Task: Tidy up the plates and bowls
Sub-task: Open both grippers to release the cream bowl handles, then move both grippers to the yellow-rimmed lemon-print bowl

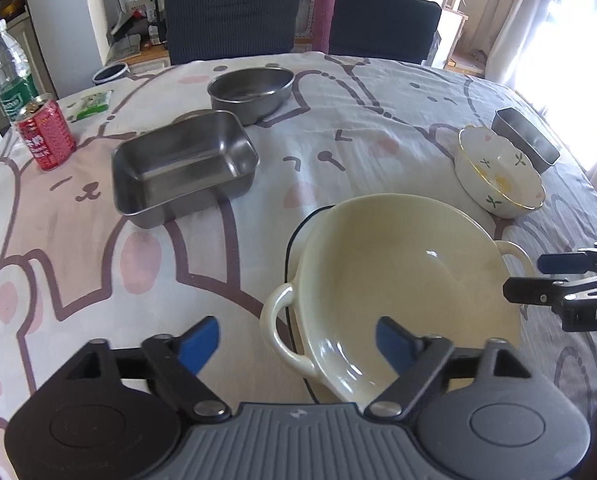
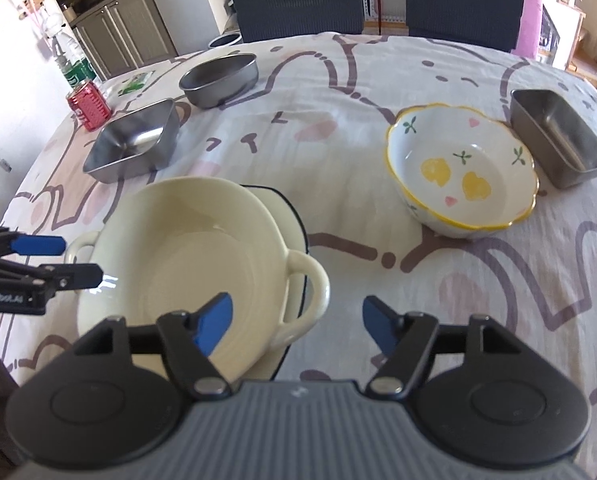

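Note:
A cream two-handled bowl (image 1: 402,264) (image 2: 186,248) sits on a pale plate with a dark rim (image 1: 296,236) (image 2: 286,220), near the table's front. My left gripper (image 1: 298,340) (image 2: 76,259) is open, its blue pads either side of the bowl's left handle (image 1: 276,320) without touching it. My right gripper (image 2: 298,318) (image 1: 538,276) is open too, with the right handle (image 2: 310,292) between its pads and a gap on each side. A white floral bowl (image 1: 498,176) (image 2: 462,176) stands further right.
A square steel tray (image 1: 182,168) (image 2: 134,144) and an oval steel dish (image 1: 250,92) (image 2: 218,78) stand at the left rear. A steel loaf tin (image 1: 526,140) (image 2: 558,140) is far right. A red can (image 1: 46,132) and water bottle (image 1: 8,68) stand at the left edge. Two chairs (image 1: 234,20) are behind the table.

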The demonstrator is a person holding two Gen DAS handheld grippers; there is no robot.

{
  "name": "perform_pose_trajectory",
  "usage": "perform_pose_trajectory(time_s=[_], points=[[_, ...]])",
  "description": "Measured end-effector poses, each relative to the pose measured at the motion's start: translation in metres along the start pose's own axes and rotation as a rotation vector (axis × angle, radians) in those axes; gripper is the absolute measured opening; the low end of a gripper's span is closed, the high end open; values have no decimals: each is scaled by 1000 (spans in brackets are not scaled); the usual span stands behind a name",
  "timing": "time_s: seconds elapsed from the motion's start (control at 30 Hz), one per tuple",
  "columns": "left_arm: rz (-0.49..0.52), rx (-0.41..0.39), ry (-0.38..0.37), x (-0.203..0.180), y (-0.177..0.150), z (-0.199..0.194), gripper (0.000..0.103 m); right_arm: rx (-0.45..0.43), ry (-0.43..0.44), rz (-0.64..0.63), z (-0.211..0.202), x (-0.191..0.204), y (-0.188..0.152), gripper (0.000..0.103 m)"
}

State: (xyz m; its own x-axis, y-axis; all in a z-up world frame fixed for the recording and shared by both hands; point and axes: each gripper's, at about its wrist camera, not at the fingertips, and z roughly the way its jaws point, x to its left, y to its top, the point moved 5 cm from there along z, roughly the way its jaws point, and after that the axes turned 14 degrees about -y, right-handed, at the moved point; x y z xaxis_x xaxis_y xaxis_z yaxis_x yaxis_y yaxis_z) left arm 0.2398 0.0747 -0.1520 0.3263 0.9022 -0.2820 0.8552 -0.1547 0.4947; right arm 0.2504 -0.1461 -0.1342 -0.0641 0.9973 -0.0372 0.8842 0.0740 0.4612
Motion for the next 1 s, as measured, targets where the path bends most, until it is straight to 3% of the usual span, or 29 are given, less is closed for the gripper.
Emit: perform_pose_trajectory(time_s=[0.1,0.23,0.4,0.57,0.83,1.0], points=[[5,-10,10,-3,-3,-7,96,-20,-4,2,-4,-2,-2,95],[-2,-18,9,-7,-8,-16,102,-55,2,-1,-13,-2,-5,103],[-4,-18,12,-16,-14,-26,103,-76,25,3,-23,-3,-8,103],[22,-79,28,-32,-11,-41,103,-135,25,9,-43,-11,-8,103],[66,-149,-21,-78,8,-45,103,-233,-34,69,-68,-50,-6,103],[75,-186,-86,-112,29,-32,103,-247,-91,141,-69,-88,-7,103]])
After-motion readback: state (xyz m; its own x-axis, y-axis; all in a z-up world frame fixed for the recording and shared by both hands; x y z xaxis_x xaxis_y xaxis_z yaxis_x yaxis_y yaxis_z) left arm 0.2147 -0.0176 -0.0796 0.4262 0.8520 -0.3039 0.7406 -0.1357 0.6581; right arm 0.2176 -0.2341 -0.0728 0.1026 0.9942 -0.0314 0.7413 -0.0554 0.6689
